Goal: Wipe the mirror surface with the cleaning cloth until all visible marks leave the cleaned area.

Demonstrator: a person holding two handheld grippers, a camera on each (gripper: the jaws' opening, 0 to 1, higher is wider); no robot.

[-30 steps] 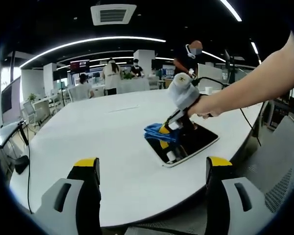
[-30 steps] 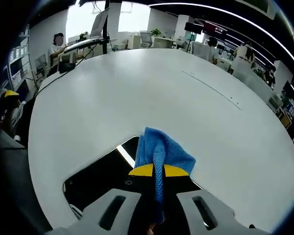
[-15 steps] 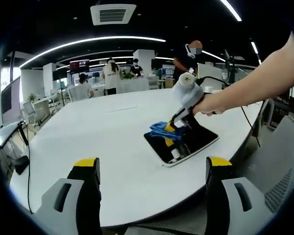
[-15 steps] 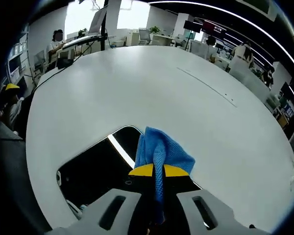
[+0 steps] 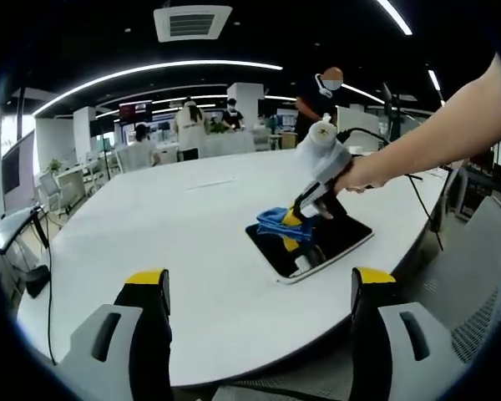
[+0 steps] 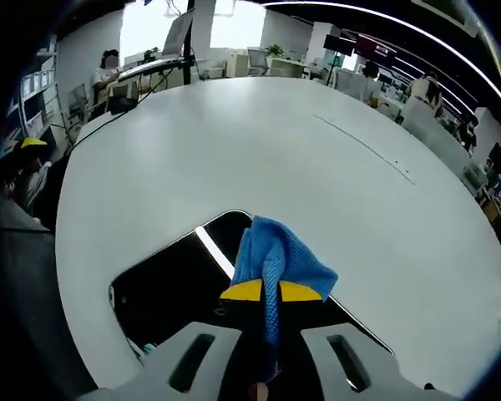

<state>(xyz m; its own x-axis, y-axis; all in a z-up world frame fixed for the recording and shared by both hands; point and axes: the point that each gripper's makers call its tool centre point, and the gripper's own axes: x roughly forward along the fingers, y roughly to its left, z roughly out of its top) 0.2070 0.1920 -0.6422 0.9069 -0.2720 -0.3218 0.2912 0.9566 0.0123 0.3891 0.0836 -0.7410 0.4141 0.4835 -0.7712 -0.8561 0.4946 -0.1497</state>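
Observation:
A dark rectangular mirror [image 5: 313, 243] with a pale rim lies flat on the big white table [image 5: 175, 242]. In the right gripper view the mirror [image 6: 171, 288] reflects a bright light strip. My right gripper [image 6: 263, 291] is shut on a blue cleaning cloth [image 6: 275, 261], which rests on the mirror's far part. In the left gripper view that right gripper [image 5: 294, 220] comes in from the right, held by a hand, pressing the cloth [image 5: 275, 221] onto the mirror. My left gripper [image 5: 259, 288] stands open above the table's near edge, well short of the mirror, nothing between its fingers.
A cable [image 5: 422, 200] trails from the right gripper across the table's right side. Several people [image 5: 188, 129] stand and sit at desks behind the table. A grey chair [image 5: 484, 276] stands at the right. A monitor [image 6: 171, 38] sits at the table's far end.
The right gripper with the cloth slid across the mirror, first toward its far end, then slightly back. The left gripper stayed still and open.

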